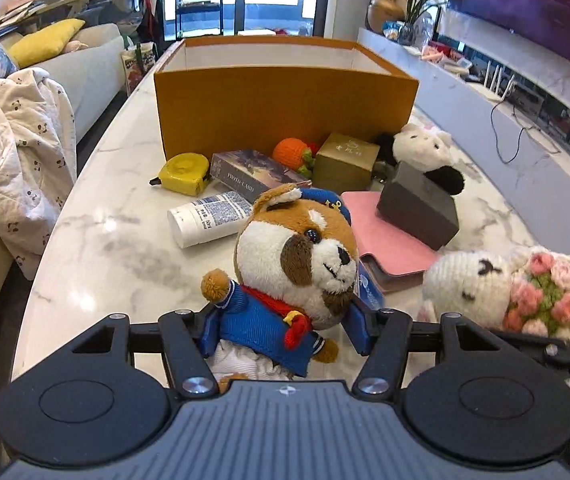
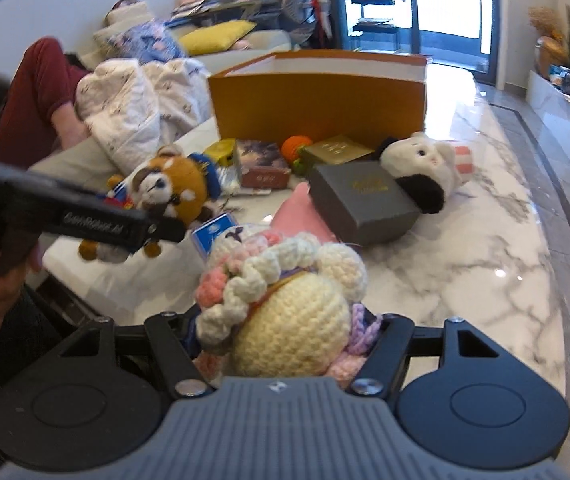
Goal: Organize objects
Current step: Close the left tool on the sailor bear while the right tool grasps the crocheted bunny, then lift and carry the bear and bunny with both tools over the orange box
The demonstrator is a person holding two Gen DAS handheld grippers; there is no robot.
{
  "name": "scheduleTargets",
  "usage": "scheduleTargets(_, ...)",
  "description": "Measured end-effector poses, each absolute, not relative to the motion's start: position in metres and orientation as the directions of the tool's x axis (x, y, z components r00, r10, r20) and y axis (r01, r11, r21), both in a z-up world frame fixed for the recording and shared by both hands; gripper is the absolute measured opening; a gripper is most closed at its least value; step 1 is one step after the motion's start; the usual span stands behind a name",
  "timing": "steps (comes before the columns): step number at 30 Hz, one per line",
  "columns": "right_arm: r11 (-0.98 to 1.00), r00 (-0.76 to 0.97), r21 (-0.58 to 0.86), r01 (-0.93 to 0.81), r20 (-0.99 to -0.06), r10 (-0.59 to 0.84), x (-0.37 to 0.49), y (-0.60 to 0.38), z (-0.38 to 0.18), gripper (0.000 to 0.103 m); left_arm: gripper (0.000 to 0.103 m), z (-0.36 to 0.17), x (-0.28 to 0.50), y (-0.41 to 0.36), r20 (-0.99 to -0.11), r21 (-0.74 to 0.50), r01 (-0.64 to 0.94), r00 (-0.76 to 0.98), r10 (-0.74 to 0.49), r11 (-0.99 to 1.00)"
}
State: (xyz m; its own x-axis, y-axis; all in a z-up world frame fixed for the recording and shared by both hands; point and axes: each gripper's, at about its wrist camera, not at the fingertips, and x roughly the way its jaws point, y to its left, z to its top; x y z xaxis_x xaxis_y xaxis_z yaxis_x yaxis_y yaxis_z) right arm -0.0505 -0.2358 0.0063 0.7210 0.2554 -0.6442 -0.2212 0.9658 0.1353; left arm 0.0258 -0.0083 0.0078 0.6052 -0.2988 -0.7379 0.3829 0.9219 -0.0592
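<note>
Standing at the far end of the marble worktop [image 1: 97,216], the open orange cardboard box [image 1: 281,108] is the biggest thing here and the landmark for the rest. Just in front of the box lie a grey box [image 1: 417,208] on a pink pouch [image 1: 389,236], a gold box [image 1: 345,162], a photo card box [image 1: 253,174], a white tube [image 1: 209,220], a yellow tape measure [image 1: 183,172] and an orange crochet fruit [image 1: 291,152]; a black-and-white plush [image 1: 425,148] leans on the grey box. Nearer than all these, well short of the box, the left gripper [image 1: 285,330] clamps a sailor-suited plush dog [image 1: 293,264] at the body — lifted off the worktop. Beside it the right gripper [image 2: 289,344] grips a cream crochet doll [image 2: 289,320] with a flower bouquet.
</note>
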Motion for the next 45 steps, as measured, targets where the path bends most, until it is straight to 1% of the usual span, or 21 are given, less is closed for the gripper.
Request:
scheduleTargets(4, 0.97, 0.743, 0.149, -0.19, -0.624, 0.241, -0.056, -0.241, 0.009, 0.069, 0.07, 0.018, 0.014, -0.006, -0.699, -0.042, 0.362, 0.656, -0.287, 0.931)
scheduleTargets(11, 0.974, 0.773, 0.127, -0.189, -0.592, 0.227, -0.073, -0.239, 0.02, 0.069, 0.07, 0.05, 0.008, 0.003, -0.635, -0.066, 0.324, 0.716, -0.29, 0.944)
scheduleTargets(19, 0.973, 0.789, 0.113, -0.2, -0.57, 0.228, -0.058, -0.24, 0.04, 0.069, 0.07, 0.069, 0.035, 0.004, -0.599, -0.116, 0.295, 0.741, -0.304, 0.948)
scheduleTargets(23, 0.971, 0.799, 0.107, -0.216, -0.552, 0.238, -0.031, -0.242, 0.055, 0.069, 0.07, 0.082, 0.063, 0.002, -0.591, -0.124, 0.281, 0.75, -0.298, 0.952)
scheduleTargets(26, 0.969, 0.818, 0.11, -0.222, -0.52, 0.246, -0.001, -0.244, 0.072, 0.069, 0.07, 0.094, 0.09, -0.004, -0.577, -0.114, 0.281, 0.762, -0.294, 0.953)
scheduleTargets(30, 0.965, 0.839, 0.145, -0.22, -0.477, 0.263, 0.053, -0.251, 0.102, 0.069, 0.07, 0.116, 0.133, -0.013, -0.558, -0.096, 0.285, 0.778, -0.289, 0.954)
scheduleTargets(33, 0.969, 0.855, 0.146, -0.2, -0.457, 0.246, 0.103, -0.254, 0.121, 0.069, 0.07, 0.126, 0.173, -0.02, -0.555, -0.09, 0.267, 0.786, -0.271, 0.959)
scheduleTargets(35, 0.971, 0.847, 0.15, -0.188, -0.476, 0.238, 0.142, -0.255, 0.126, 0.069, 0.07, 0.127, 0.203, -0.029, -0.572, -0.076, 0.268, 0.777, -0.263, 0.96)
scheduleTargets(38, 0.973, 0.808, 0.137, -0.185, -0.543, 0.23, 0.198, -0.255, 0.122, 0.069, 0.07, 0.114, 0.242, -0.041, -0.62, -0.037, 0.265, 0.75, -0.23, 0.963)
scheduleTargets(41, 0.976, 0.761, 0.101, -0.193, -0.613, 0.214, 0.24, -0.252, 0.104, 0.069, 0.069, 0.094, 0.273, -0.047, -0.679, -0.037, 0.272, 0.699, -0.224, 0.961)
scheduleTargets(45, 0.973, 0.691, 0.114, -0.202, -0.687, 0.224, 0.274, -0.244, 0.074, 0.069, 0.07, 0.069, 0.302, -0.057, -0.737, -0.063, 0.283, 0.634, -0.236, 0.957)
